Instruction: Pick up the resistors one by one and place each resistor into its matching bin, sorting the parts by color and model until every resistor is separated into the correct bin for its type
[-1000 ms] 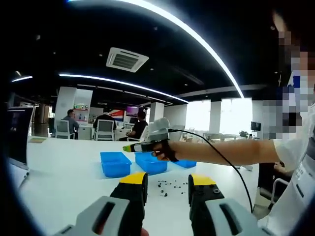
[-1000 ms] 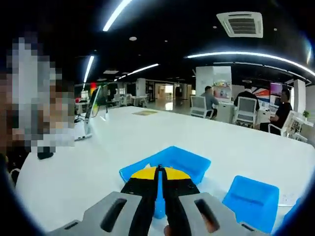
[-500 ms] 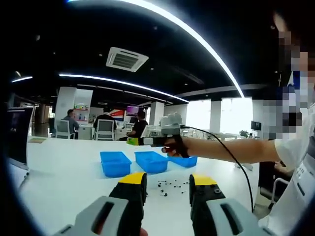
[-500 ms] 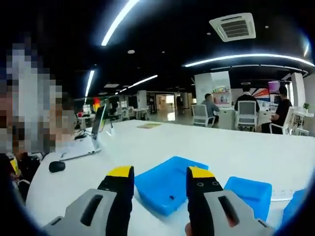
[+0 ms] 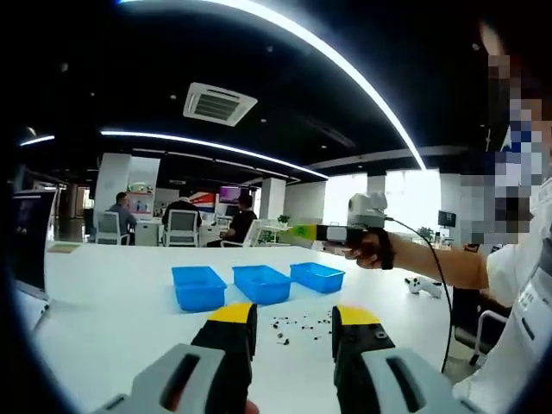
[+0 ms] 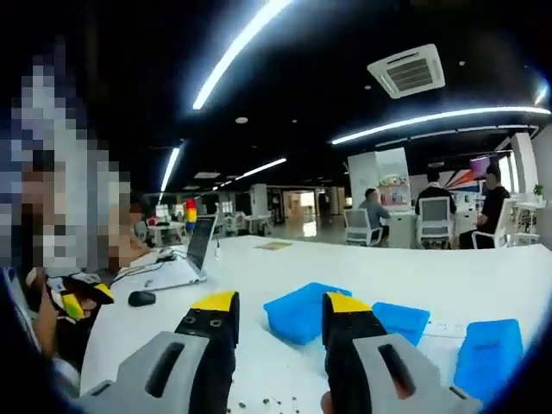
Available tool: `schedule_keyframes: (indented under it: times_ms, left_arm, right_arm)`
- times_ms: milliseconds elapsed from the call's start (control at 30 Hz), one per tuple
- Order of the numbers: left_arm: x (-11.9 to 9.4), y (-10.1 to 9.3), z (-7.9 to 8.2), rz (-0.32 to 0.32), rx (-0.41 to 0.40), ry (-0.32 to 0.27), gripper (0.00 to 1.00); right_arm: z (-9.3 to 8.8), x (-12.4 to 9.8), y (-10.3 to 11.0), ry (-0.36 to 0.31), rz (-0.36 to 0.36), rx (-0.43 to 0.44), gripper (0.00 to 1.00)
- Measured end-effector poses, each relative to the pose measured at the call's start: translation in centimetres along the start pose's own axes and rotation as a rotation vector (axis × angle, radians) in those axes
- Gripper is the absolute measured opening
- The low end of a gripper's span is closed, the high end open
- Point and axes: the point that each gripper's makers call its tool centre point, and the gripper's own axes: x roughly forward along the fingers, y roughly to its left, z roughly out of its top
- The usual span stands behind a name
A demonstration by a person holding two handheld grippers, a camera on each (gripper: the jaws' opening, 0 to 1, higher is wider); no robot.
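In the left gripper view, our left gripper (image 5: 291,321) hangs with jaws spread and empty, the scattered resistors (image 5: 302,326) on the table directly ahead between them, blue bins (image 5: 261,283) beyond; this gripper looks nearer. In the right gripper view, our right gripper (image 6: 279,312) is also spread and empty, bins (image 6: 304,312) ahead, a few resistors (image 6: 264,402) low between its jaws.

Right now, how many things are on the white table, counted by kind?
Blue bins: 3
Laptop: 1
Computer mouse: 1
Pile of small dark resistors: 1, pieces too small to count
Total: 6
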Motion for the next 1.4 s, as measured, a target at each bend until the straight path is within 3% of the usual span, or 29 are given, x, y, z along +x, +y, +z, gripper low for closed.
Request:
schedule_keyframes:
  times_ms: [100,167,233,400,500,600,733,833,1400]
  left_arm:
    - [0.0,0.0,0.0,-0.001,0.001,0.003,0.36]
    - [0.1,0.0,0.0,0.002,0.001,0.003,0.36]
    - [0.0,0.2,0.0,0.006,0.002,0.005,0.36]
    - [0.2,0.1,-0.3,0.005,0.002,0.009,0.36]
    - [0.3,0.2,-0.4,0.005,0.002,0.013,0.36]
    - [0.3,0.2,-0.5,0.005,0.002,0.016,0.36]
    - [0.3,0.2,-0.5,0.005,0.002,0.018,0.36]
    - [0.2,-0.2,-0.1,-0.011,-0.003,0.007,0.36]
    - [0.3,-0.4,-0.3,-0.03,-0.011,0.014,0.36]
  right_arm:
    - [0.7,-3.6,-0.2,-0.038,-0.054,-0.063,0.37]
    - [0.5,-5.7,-0.2,-0.028,-0.059,-0.061,0.37]
    - [-0.3,-7.8,0.0,0.001,-0.052,-0.051,0.37]
    - [-0.3,-12.1,1.2,-0.062,-0.043,0.018,0.39]
    - [-1.5,-14.5,1.5,-0.054,-0.062,0.026,0.39]
    - [-3.3,-16.0,1.8,0.001,-0.091,0.003,0.39]
    - [-4.6,-17.4,2.5,0.037,-0.086,0.004,0.39]
    - [-4.4,-18.0,2.9,0.042,-0.074,-0.002,0.4]
    - [-4.4,-17.9,3.4,0.098,-0.05,-0.044,0.39]
